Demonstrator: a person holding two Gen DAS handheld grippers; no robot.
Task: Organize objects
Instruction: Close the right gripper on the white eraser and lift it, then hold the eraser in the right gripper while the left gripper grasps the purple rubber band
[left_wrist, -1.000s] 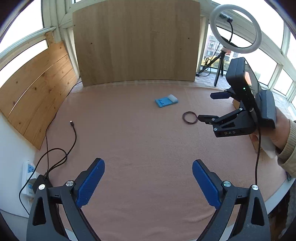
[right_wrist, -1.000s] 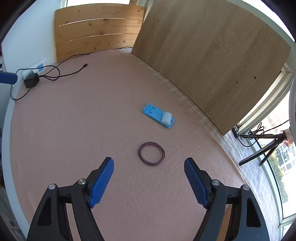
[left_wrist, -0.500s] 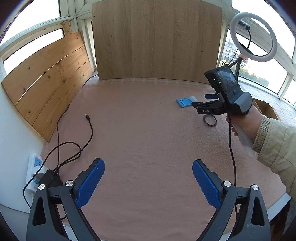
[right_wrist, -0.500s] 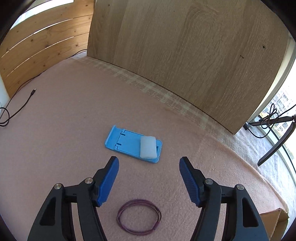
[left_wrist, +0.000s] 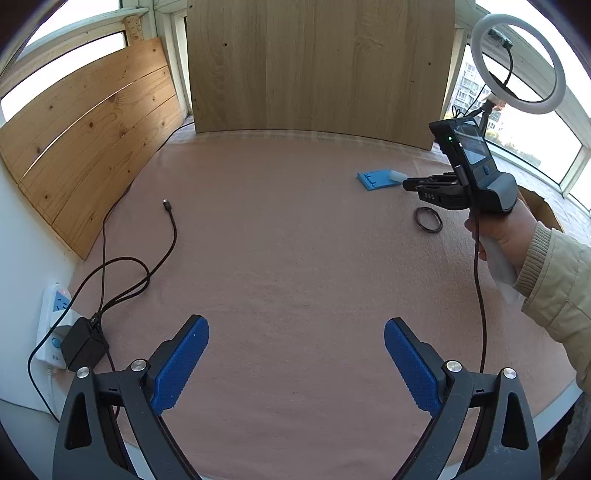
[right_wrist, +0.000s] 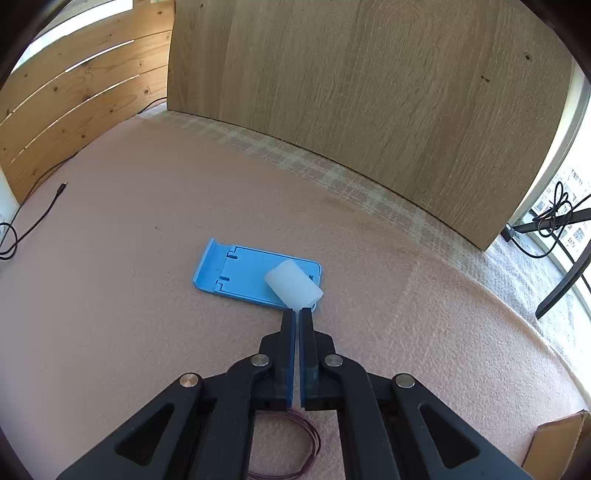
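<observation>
The blue phone stand (right_wrist: 255, 275) lies flat on the pink-covered tabletop (right_wrist: 129, 295), near the wooden backboard, with a translucent white block (right_wrist: 293, 284) resting on its right end; going left to right in the left wrist view, a power strip (left_wrist: 55, 317) and black cable (left_wrist: 162, 243) sit at the far left, the left gripper (left_wrist: 295, 354) hovers with fingers wide apart over bare cloth, and the right gripper (right_wrist: 296, 314) reaches in with fingers pressed together, tips just at the block's near edge, seemingly gripping nothing; a dark wire ring (right_wrist: 291, 443) lies under it; the stand looks like light, stiff plastic, best pinched across its thin long edges; the block seems soft and light, likely to slide if nudged, so take it across its short sides.
</observation>
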